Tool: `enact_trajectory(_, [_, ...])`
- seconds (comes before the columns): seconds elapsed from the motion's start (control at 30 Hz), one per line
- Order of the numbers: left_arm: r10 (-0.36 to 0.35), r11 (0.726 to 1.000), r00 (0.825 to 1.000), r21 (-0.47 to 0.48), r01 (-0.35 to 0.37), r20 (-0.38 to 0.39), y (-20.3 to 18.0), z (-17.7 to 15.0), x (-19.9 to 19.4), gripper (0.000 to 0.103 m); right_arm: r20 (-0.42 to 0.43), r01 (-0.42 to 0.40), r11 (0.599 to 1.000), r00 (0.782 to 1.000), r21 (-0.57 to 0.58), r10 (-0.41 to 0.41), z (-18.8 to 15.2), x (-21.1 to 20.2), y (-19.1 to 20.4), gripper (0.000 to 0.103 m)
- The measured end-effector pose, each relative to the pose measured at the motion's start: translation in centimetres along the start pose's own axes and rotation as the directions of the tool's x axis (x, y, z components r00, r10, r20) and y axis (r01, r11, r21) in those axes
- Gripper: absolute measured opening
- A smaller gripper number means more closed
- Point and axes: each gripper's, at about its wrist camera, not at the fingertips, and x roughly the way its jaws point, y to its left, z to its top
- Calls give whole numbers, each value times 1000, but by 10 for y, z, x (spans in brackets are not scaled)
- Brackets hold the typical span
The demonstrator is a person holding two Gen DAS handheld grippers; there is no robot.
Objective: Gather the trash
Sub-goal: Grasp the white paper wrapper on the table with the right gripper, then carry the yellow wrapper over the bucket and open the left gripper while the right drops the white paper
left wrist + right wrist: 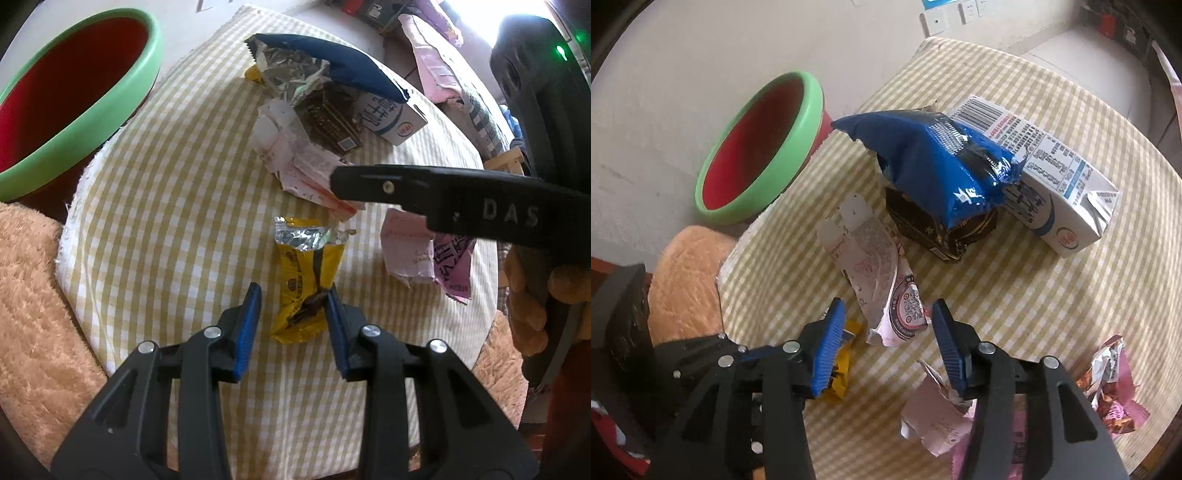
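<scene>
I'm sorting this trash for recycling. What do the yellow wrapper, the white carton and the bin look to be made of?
Yellow wrapper: likely thin plastic film with a foil lining; its torn top shows crinkled silver inside.
White carton: seemingly coated paperboard; sharp folded edges, printed panels, silvery folded end flap.
Bin: looks like rigid moulded plastic; smooth thick green rim, red inside, slight sheen.

Bare cloth btwn wrappers; bin unblocked

Black plastic left tool and right tool, both with ribbed blue pads, silver pivot screws, triangular cut-outs; white letters "DAS" on one arm.
</scene>
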Motion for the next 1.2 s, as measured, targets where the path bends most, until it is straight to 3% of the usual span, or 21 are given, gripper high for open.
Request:
enact_trajectory(0.13, [1, 1000, 1000, 26, -1, 4, -7, 1, 1, 33, -7, 20, 1000, 1000, 13, -20, 0, 5, -2, 48])
enact_trajectory(0.23, [0, 999, 1000, 34, 0, -5, -10, 0, 5, 32, -11, 10, 1000, 1000, 28, -9, -1, 10, -5, 31])
enact_trajectory(0.37, [-12, 1000, 1000, 22, 12, -22, -11, 2, 10, 20, 5, 14, 1000, 1000, -4, -14, -6, 10, 5, 29])
enact_trajectory(0.53, [-14, 1000, 1000, -3, 14, 14, -6, 5, 3, 18, 113, 8, 1000, 994, 13, -9, -14, -15, 17, 28])
enact_trajectory(0.73, [10, 999, 992, -35, -6, 123, 7, 16, -27, 18, 273, -4, 994, 962, 112, -27, -30, -66, 22, 29])
enact_trajectory(0.93, [95, 995, 961, -43, -87, 260, 13, 33, -74, 18, 359, 75, 992, 927, 102, -107, -40, -92, 42, 29])
enact_trajectory(1.2, [184, 983, 911, -60, -175, 370, 30, 38, -117, 18, 382, 57, 998, 922, 35, -66, -17, -93, 72, 29])
